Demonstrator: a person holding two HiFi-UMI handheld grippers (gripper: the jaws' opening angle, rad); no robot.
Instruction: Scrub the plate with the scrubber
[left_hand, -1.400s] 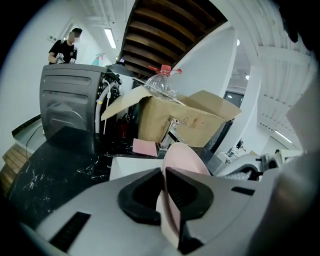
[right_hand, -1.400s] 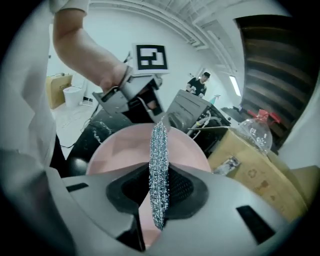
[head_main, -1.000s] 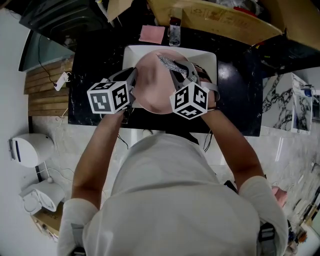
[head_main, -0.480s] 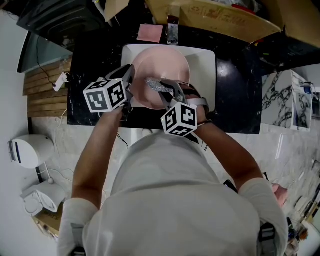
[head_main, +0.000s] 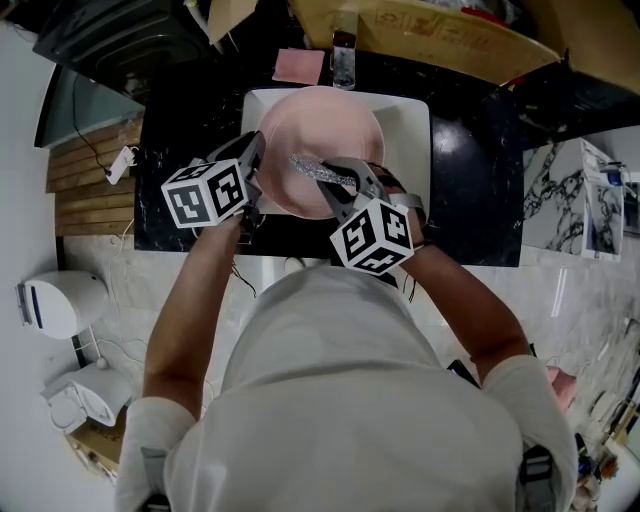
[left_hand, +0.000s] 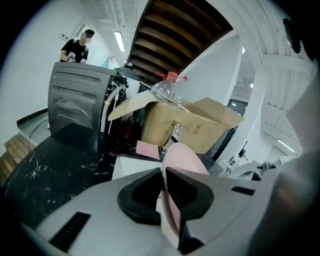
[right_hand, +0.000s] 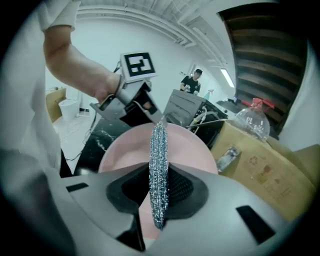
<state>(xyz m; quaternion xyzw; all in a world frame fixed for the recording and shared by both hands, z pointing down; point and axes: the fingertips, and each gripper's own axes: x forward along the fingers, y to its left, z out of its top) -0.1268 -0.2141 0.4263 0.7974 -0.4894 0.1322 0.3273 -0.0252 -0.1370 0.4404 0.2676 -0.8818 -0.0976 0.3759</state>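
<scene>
The plate (head_main: 322, 135) is over the sink (head_main: 410, 125) set in the desk (head_main: 190, 150), scrubber (head_main: 318, 172) across its front, cardboard box (head_main: 440, 35) behind.

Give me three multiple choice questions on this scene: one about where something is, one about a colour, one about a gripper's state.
1. Where is the plate? A on the floor; B held over the white sink; C on a shelf.
2. What colour is the plate? A blue; B green; C pink.
3. What state is the right gripper in? A shut on the scrubber; B wide open and empty; C shut on a fork.
Answers: 1 B, the head view shows it there; 2 C, it is pink in all views; 3 A, the scrubber is pinched between its jaws.
</scene>
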